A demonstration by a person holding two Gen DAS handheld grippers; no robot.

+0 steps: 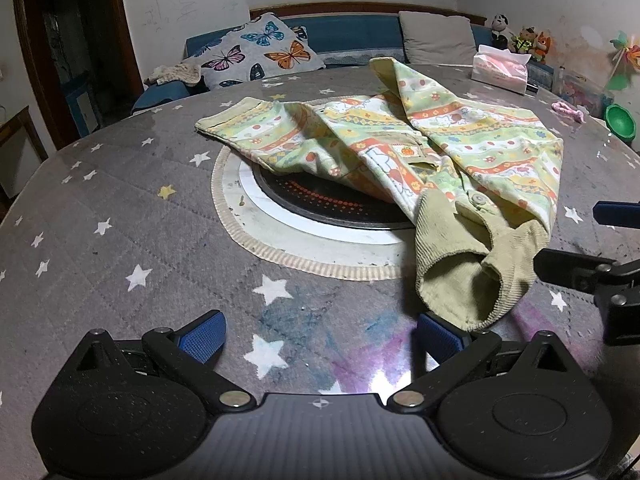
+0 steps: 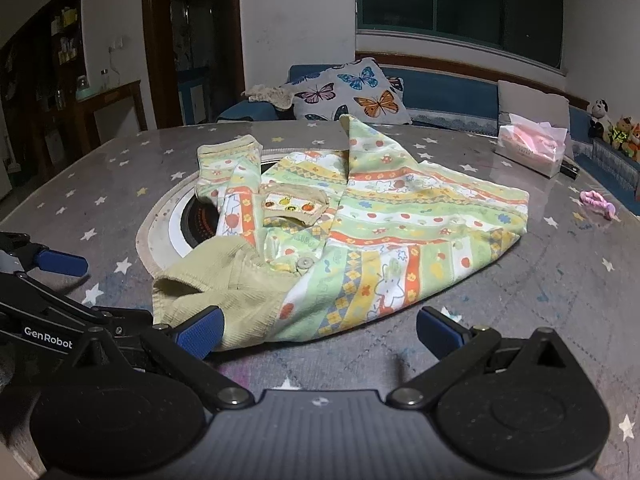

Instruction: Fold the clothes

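A small pair of children's trousers [image 1: 400, 152] with a green, yellow and orange print and an olive corduroy waistband [image 1: 460, 264] lies crumpled on the round table, partly over the inset stove. It also shows in the right wrist view [image 2: 380, 232]. My left gripper [image 1: 320, 338] is open and empty, just left of the waistband, its right finger close to the band's edge. My right gripper [image 2: 320, 330] is open, at the near edge of the trousers, its left finger [image 2: 200, 334] against the corduroy waistband [image 2: 224, 280]. The right gripper shows at the right edge of the left view [image 1: 592, 276].
The table has a grey star-print cover [image 1: 120, 216] and a round inset stove [image 1: 320, 208]. A tissue box [image 2: 532, 144] and a pink hair tie [image 2: 598, 202] lie at the far right. A green bowl [image 1: 620, 122] sits at the right edge. A sofa with a butterfly cushion [image 1: 256, 52] stands behind.
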